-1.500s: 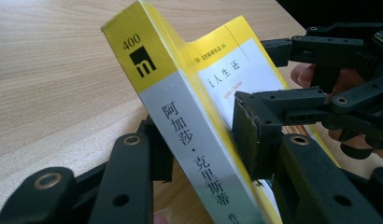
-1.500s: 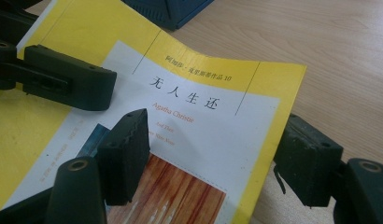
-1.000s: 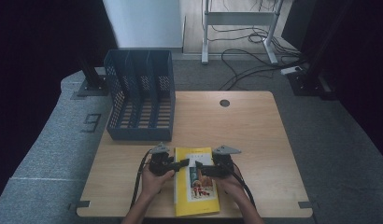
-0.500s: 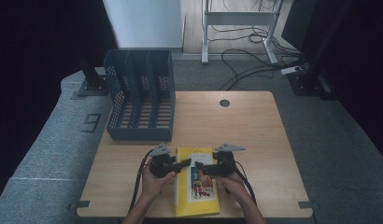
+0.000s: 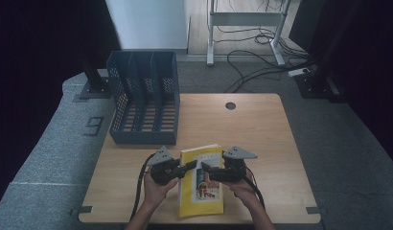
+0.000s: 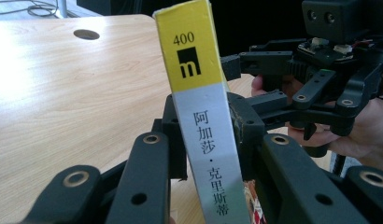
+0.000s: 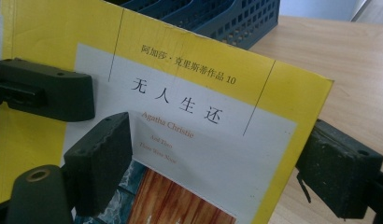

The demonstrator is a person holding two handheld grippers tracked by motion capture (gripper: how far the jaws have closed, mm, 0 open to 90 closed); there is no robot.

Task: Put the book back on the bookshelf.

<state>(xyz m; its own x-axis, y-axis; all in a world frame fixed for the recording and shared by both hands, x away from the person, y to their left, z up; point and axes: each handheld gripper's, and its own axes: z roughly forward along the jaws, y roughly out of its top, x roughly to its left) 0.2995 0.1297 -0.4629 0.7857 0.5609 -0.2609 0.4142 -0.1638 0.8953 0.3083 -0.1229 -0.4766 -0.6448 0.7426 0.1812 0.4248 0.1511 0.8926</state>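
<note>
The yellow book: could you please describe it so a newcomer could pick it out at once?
On the wooden table, look near the front edge, before the blue file rack. The yellow book sits between both grippers, bearing Agatha Christie's name.

A yellow paperback (image 7: 180, 116) tilts between the wide-set right tongs (image 7: 227, 163), one pad over its cover, the other just off its edge, a blue file rack (image 7: 217, 18) on the worktop (image 7: 348, 56) behind.

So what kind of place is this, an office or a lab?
Likely a lab or workshop set up for recording: a bare wooden table with a blue file rack and a yellow book, cables loose on the floor, dark surroundings.
</note>
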